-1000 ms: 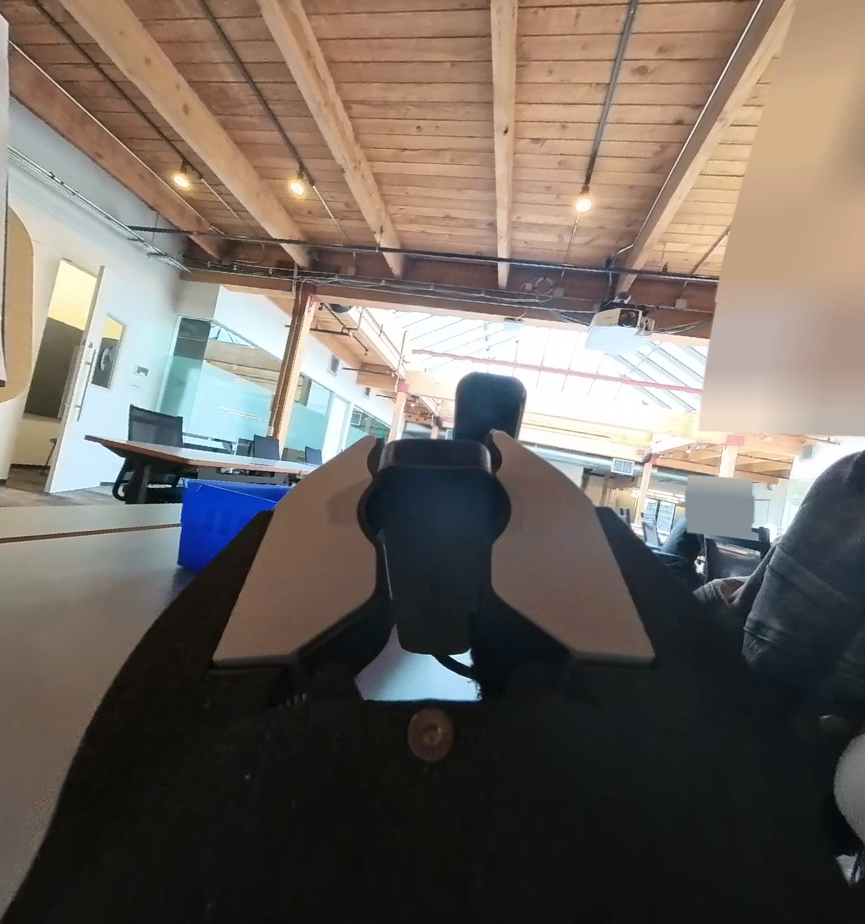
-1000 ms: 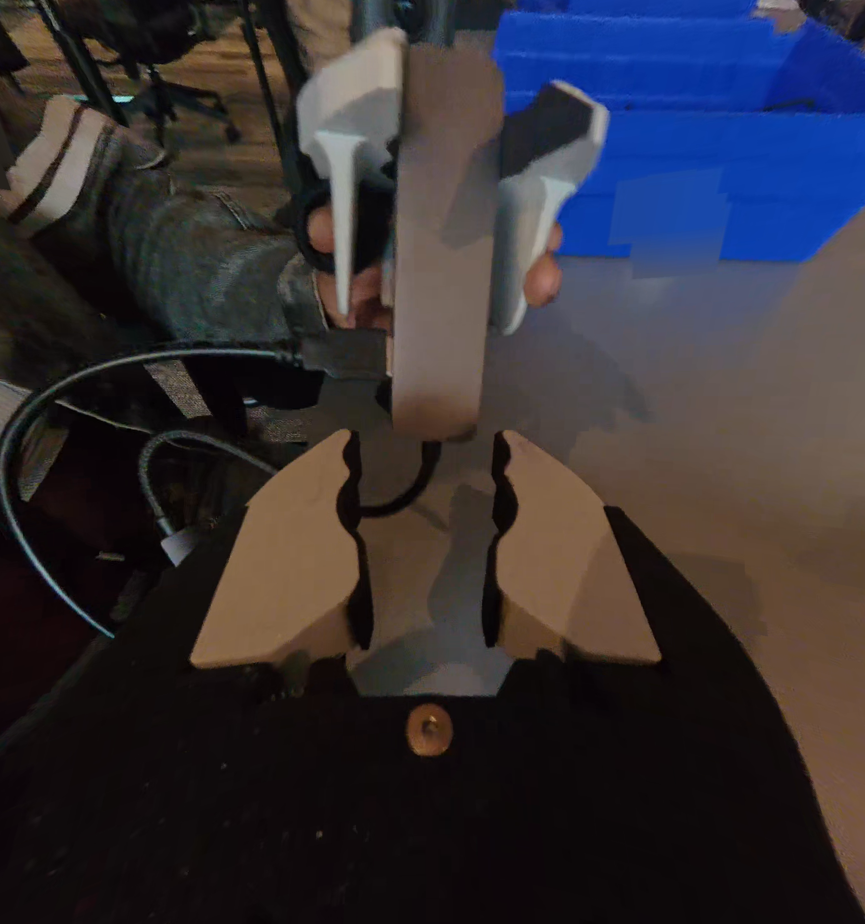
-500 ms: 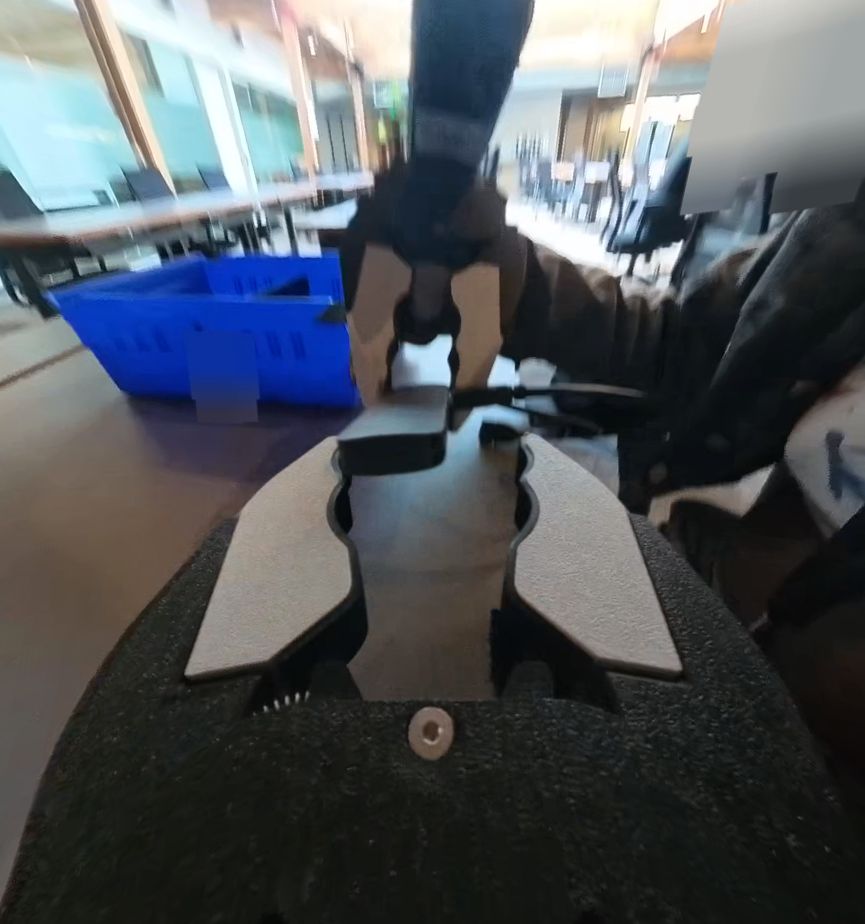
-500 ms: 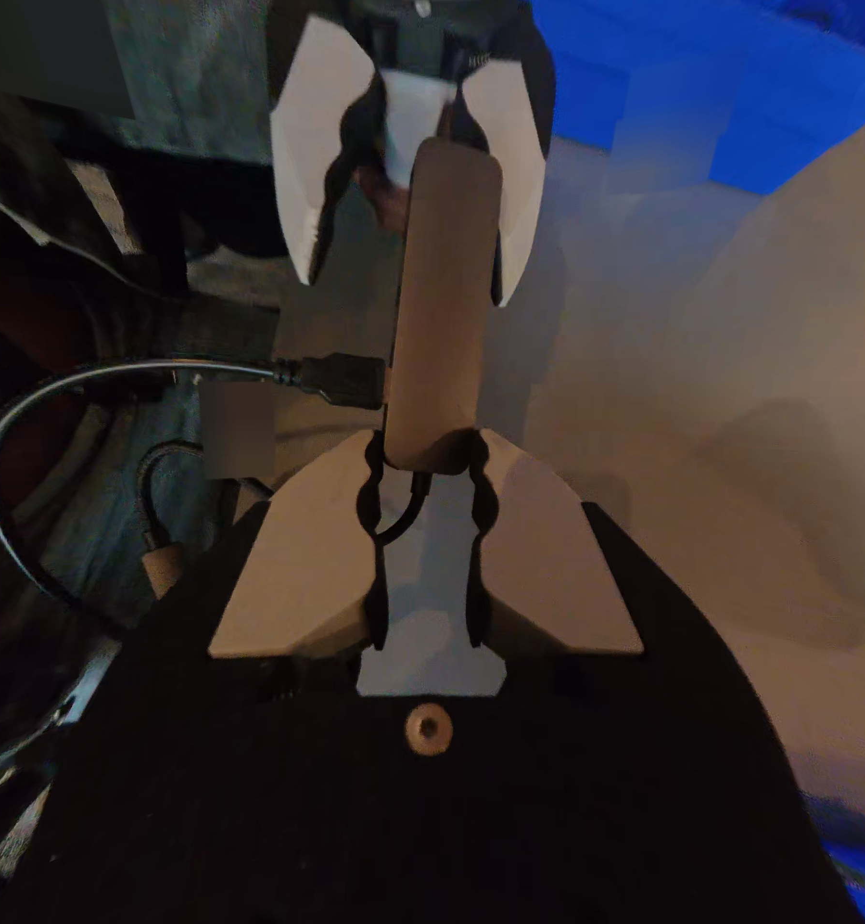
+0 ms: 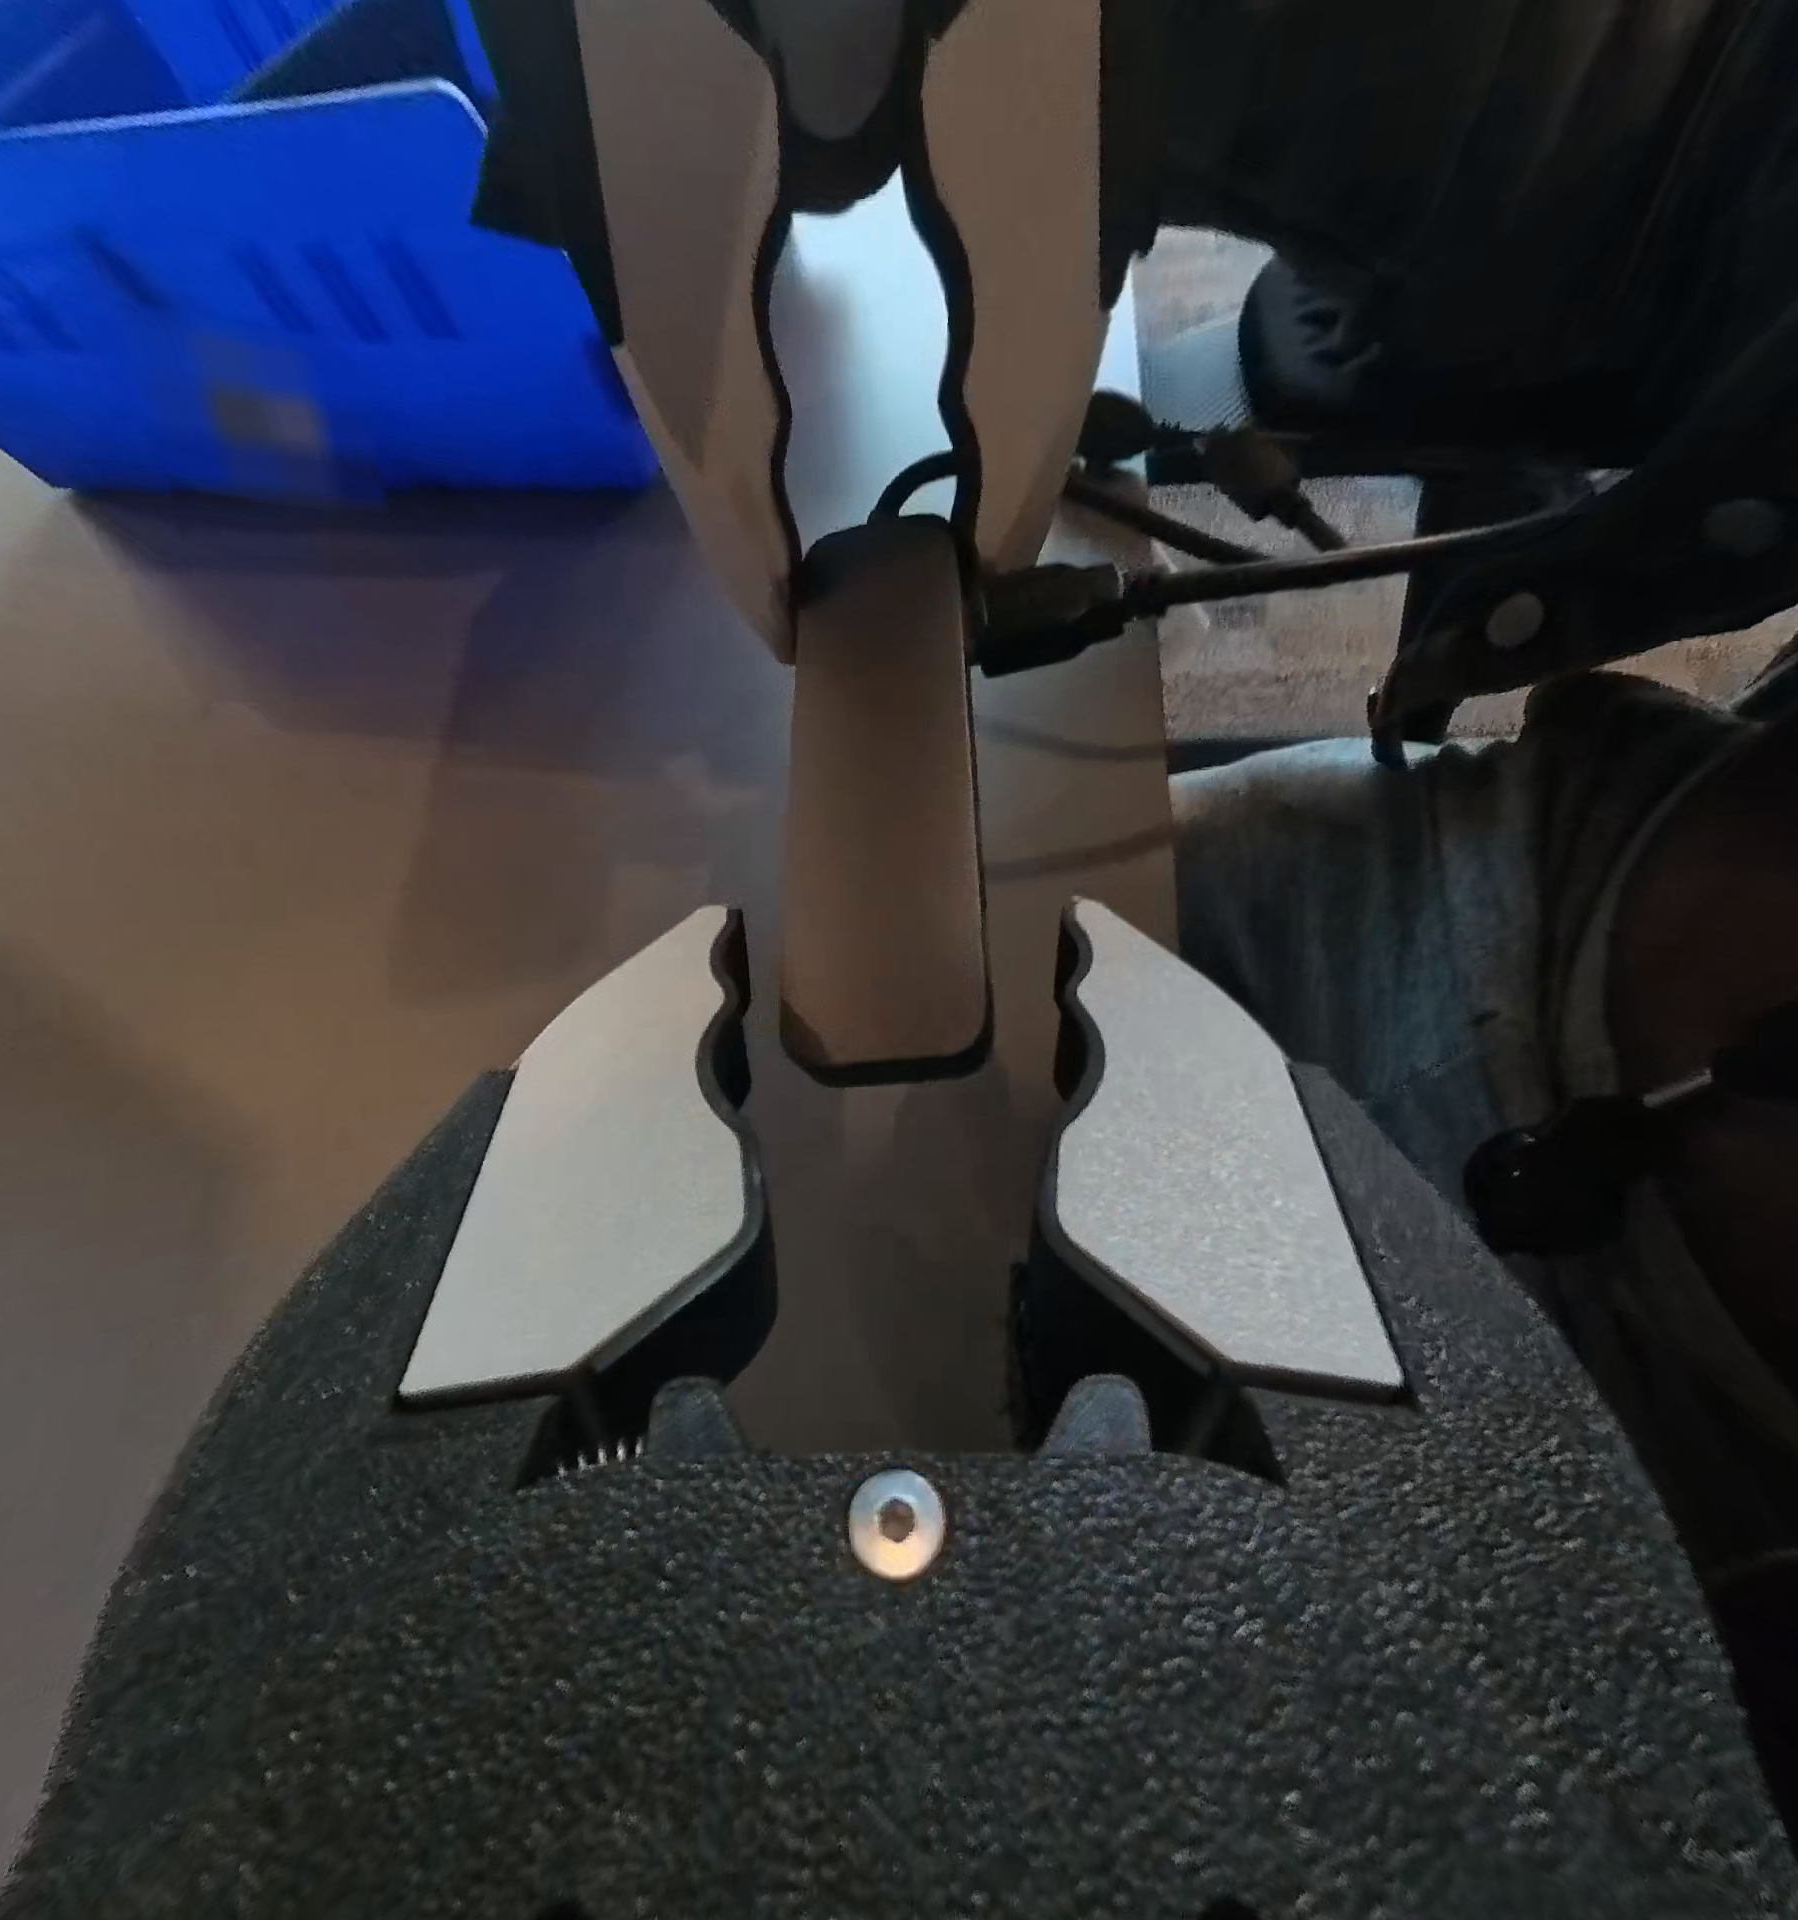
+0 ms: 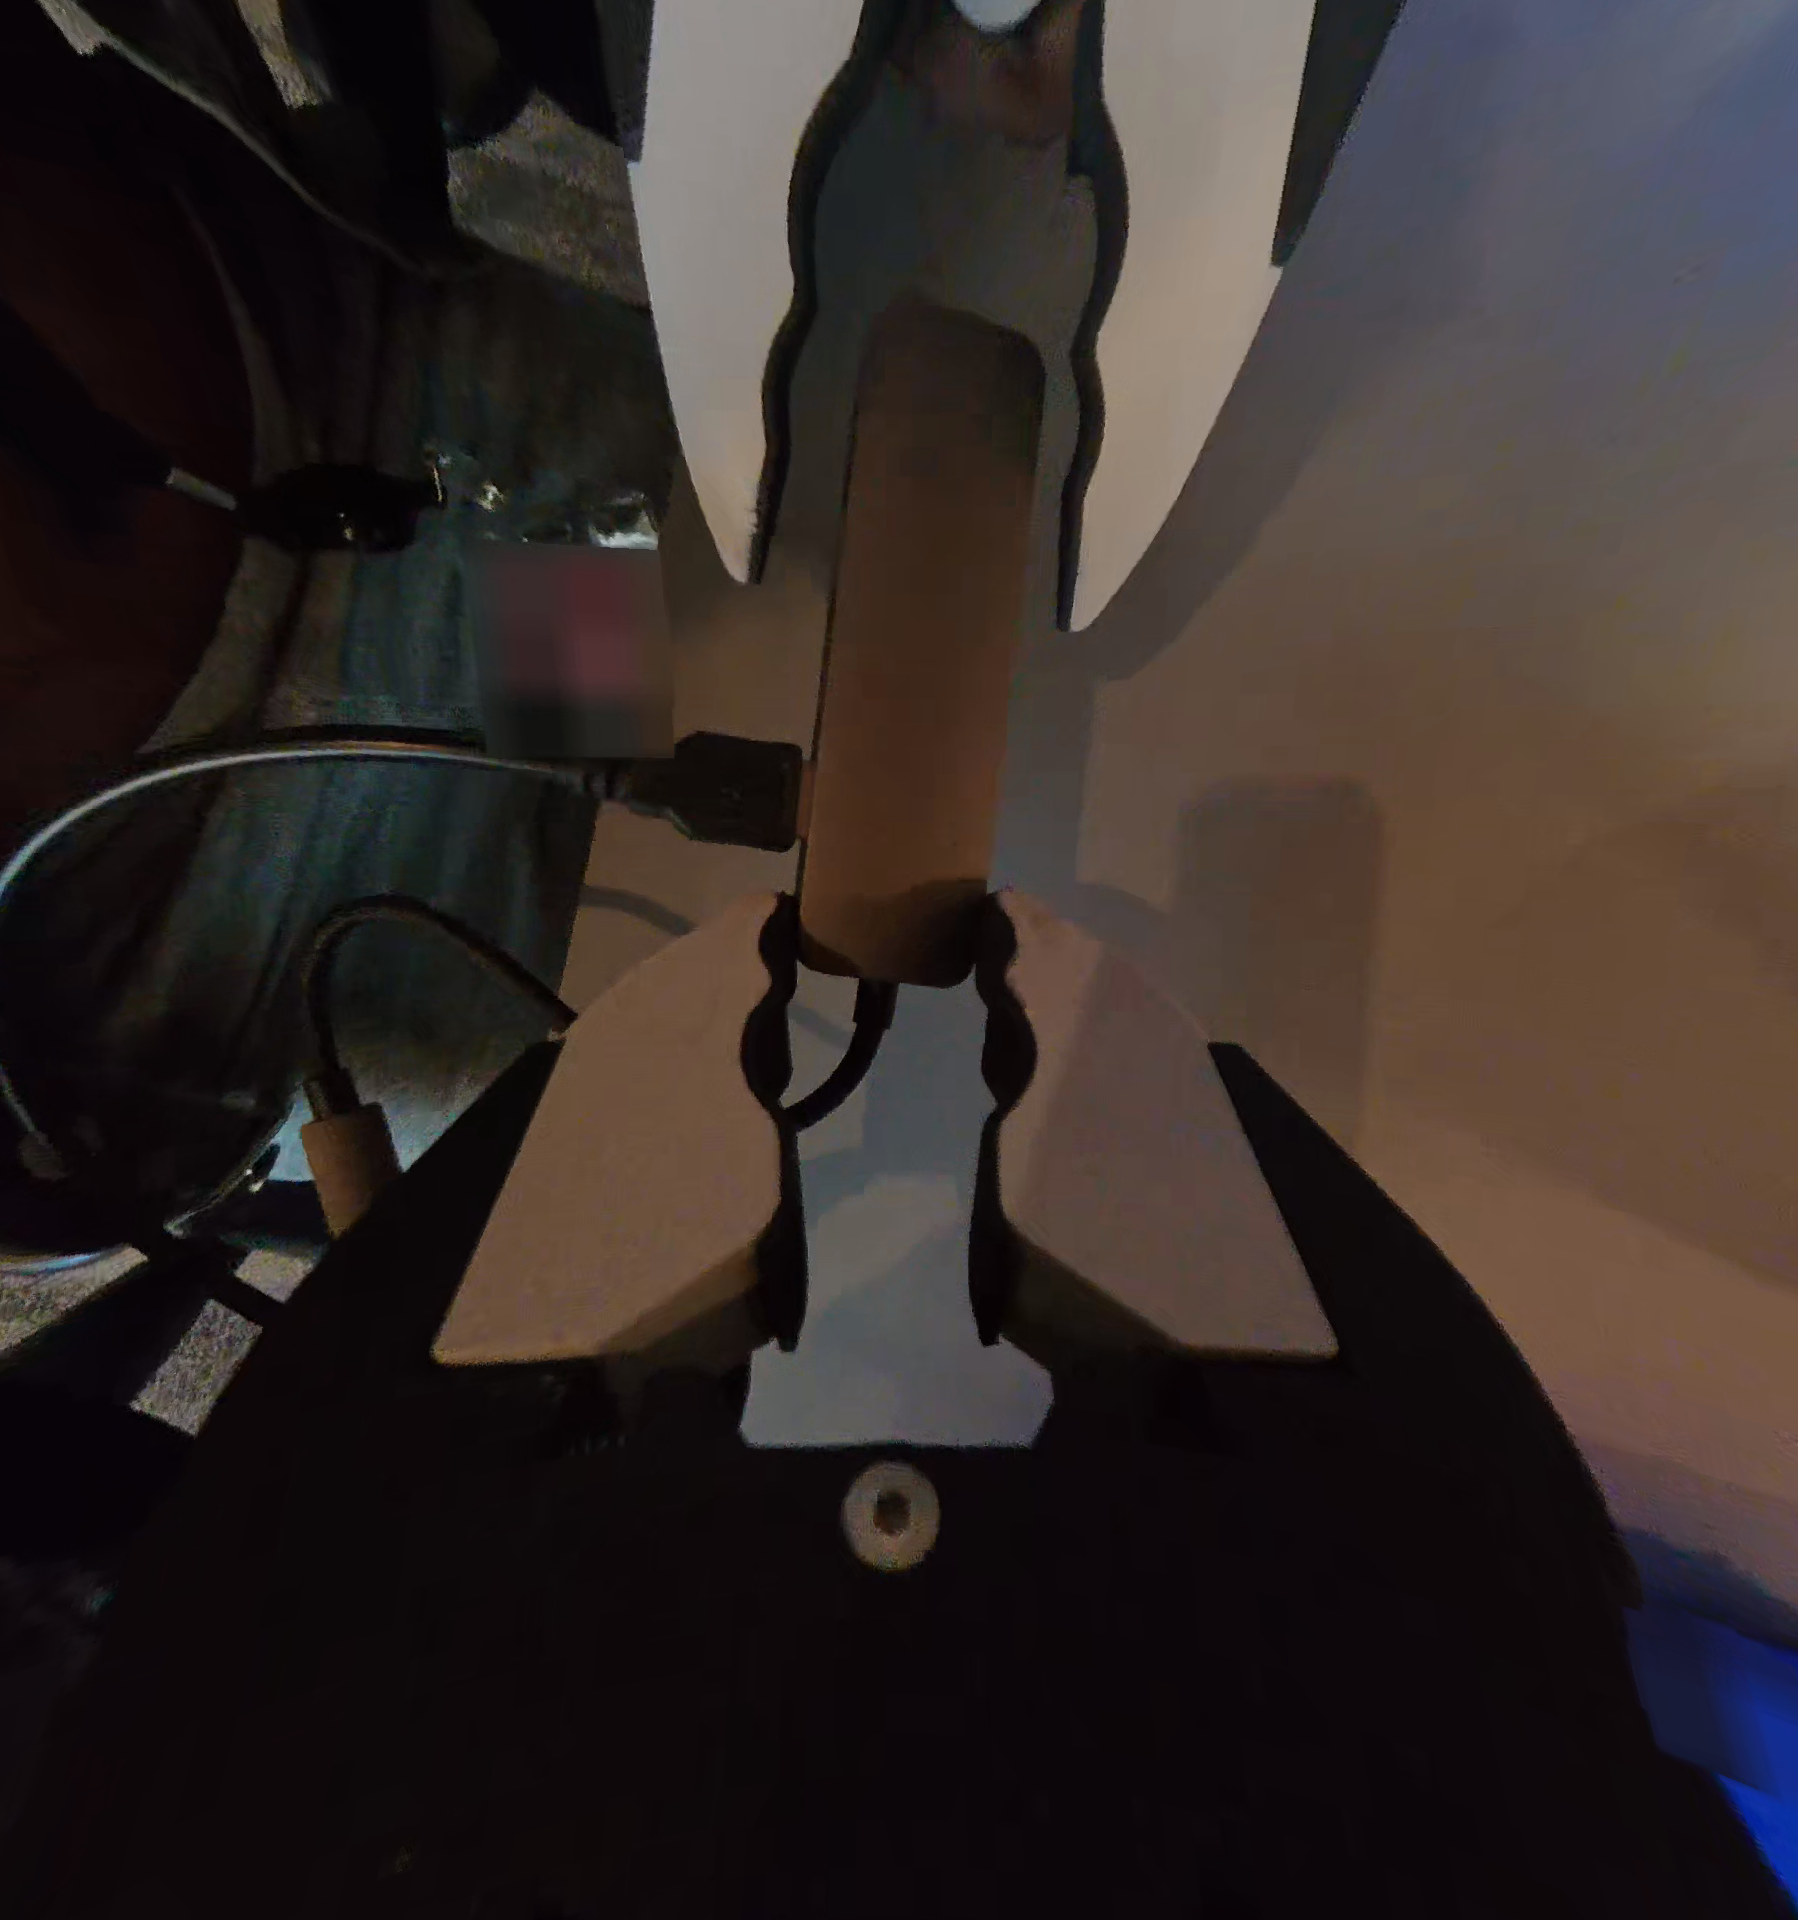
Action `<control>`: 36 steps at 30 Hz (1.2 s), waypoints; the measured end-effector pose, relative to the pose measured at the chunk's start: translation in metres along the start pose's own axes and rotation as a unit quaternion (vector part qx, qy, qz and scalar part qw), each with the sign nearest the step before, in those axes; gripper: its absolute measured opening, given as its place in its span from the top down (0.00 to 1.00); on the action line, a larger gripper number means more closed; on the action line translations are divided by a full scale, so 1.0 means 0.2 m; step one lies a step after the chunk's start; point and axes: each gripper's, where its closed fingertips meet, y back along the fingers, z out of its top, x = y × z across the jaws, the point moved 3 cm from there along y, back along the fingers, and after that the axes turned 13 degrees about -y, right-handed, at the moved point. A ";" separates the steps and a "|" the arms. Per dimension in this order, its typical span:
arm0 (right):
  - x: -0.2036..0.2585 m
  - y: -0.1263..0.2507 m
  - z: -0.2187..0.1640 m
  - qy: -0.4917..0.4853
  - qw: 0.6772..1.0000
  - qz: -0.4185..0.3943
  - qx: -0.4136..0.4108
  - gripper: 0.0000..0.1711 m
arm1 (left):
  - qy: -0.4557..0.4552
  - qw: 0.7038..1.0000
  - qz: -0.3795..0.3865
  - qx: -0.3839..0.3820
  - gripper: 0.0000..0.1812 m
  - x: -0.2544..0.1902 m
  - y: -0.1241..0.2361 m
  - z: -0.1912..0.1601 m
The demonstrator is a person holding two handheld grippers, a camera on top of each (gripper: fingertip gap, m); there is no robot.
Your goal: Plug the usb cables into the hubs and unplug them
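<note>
A long grey USB hub (image 5: 879,810) lies level just above the table, stretched between both grippers. My right gripper (image 6: 890,914) is shut on the hub's near end (image 6: 916,623). The hub's own short cable (image 6: 843,1070) loops back between its fingers. A black USB plug (image 6: 729,790) with a black cable sits in the hub's side port; it also shows in the left wrist view (image 5: 1051,613). My left gripper (image 5: 900,920) is open, its fingers either side of the hub's other end with a gap on each side. Each gripper shows opposite in the other's view: the left (image 6: 905,597), the right (image 5: 884,592).
A blue plastic bin (image 5: 251,291) stands on the pale table (image 5: 251,883) to the left, with its blue edge in the right wrist view (image 6: 1788,1766). A person's dark clothing and grey trousers (image 5: 1394,935) sit close at the table's edge, where loose cables hang. The gap from one gripper's tips to the other's is roughly 6 cm.
A second ago my left gripper held the hub upright and the right was open. The right has since shut on the hub, the left has opened, and the hub has come down level.
</note>
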 end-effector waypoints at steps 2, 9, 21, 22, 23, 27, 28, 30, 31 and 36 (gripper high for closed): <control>0.01 -0.01 0.00 0.008 1.000 -0.003 0.011 0.81 | 0.002 1.000 -0.002 0.019 0.73 -0.01 -0.02 -0.01; -0.04 0.01 0.00 -0.008 1.000 -0.027 -0.010 0.81 | 0.031 0.999 0.020 0.039 0.81 0.01 -0.04 -0.03; -0.37 0.63 -0.04 -0.159 0.902 -0.297 -0.269 0.79 | 0.180 0.974 0.140 0.014 0.81 0.22 0.04 -0.13; -0.39 0.69 -0.09 -0.173 0.889 -0.327 -0.271 0.79 | 0.189 0.970 0.152 0.007 0.81 0.24 0.06 -0.14; -0.40 0.75 -0.14 -0.190 0.876 -0.352 -0.271 0.79 | 0.200 0.966 0.165 -0.001 0.81 0.26 0.09 -0.15; -0.46 0.90 -0.39 -0.272 0.832 -0.421 -0.238 0.80 | 0.243 0.939 0.240 -0.025 0.81 0.36 0.22 -0.21; -0.46 0.89 -0.44 -0.287 0.836 -0.410 -0.227 0.80 | 0.254 0.931 0.261 -0.029 0.81 0.38 0.24 -0.23; -0.45 0.85 -0.52 -0.304 0.857 -0.366 -0.197 0.81 | 0.273 0.916 0.293 -0.031 0.81 0.42 0.28 -0.27; -0.45 0.81 -0.55 -0.305 0.873 -0.338 -0.171 0.84 | 0.281 0.908 0.309 -0.029 0.81 0.43 0.29 -0.29; -0.51 0.60 -0.68 -0.301 0.925 -0.231 0.012 0.87 | 0.282 0.900 0.333 -0.002 0.81 0.46 0.29 -0.33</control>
